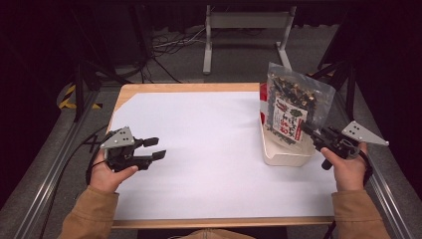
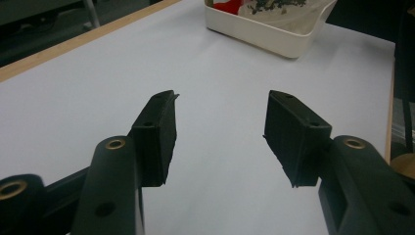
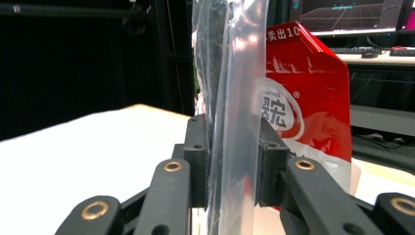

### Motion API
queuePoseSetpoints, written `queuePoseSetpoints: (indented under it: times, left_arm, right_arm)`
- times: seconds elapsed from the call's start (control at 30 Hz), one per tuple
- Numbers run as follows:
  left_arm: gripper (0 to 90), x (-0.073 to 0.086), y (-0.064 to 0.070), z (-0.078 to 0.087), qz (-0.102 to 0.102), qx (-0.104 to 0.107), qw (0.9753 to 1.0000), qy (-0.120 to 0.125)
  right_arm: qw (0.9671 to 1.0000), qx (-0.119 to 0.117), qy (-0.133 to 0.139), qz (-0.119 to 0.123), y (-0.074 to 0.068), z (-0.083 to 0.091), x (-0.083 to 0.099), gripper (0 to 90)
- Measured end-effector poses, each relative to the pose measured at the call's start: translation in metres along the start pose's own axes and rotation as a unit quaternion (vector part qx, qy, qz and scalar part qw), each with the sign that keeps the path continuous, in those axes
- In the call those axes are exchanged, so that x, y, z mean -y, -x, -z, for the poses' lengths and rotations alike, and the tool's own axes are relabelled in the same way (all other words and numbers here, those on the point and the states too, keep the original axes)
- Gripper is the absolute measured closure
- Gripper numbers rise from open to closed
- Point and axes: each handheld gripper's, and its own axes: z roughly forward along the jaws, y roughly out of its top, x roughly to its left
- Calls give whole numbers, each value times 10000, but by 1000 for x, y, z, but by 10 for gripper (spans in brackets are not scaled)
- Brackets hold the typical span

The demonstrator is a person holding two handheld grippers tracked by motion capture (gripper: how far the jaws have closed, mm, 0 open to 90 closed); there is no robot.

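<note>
The right gripper (image 1: 311, 133) was clamped on the clear snack bag's (image 1: 293, 107) edge above the white bin (image 1: 283, 157), so a straight, steady lift seemed wisest, while the left gripper (image 1: 155, 148) sat open over the table (image 1: 199, 149).

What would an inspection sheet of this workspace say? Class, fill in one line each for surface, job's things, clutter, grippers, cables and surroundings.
Surface: white sheet over a wooden table.
Job's things: clear snack bag upright in the white bin; red packet behind it.
Clutter: nothing seen.
Grippers: right gripper shut on the clear snack bag's edge; left gripper open above the sheet.
Cables: loose wires on the floor beyond the table.
Surroundings: dark room, grey frame legs, monitor.
</note>
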Motion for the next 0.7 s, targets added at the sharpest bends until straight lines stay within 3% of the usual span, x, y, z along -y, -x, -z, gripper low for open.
queuePoseSetpoints:
  times: [0.23,0.7]
  left_arm:
    - [463,0,0,1,40,7,10000,-7]
    - [464,0,1,-2,12,17,10000,-33]
  right_arm:
    - [9988,56,-491,42,-5,0,-5,725]
    - [9953,115,-963,79,-4,4,4,729]
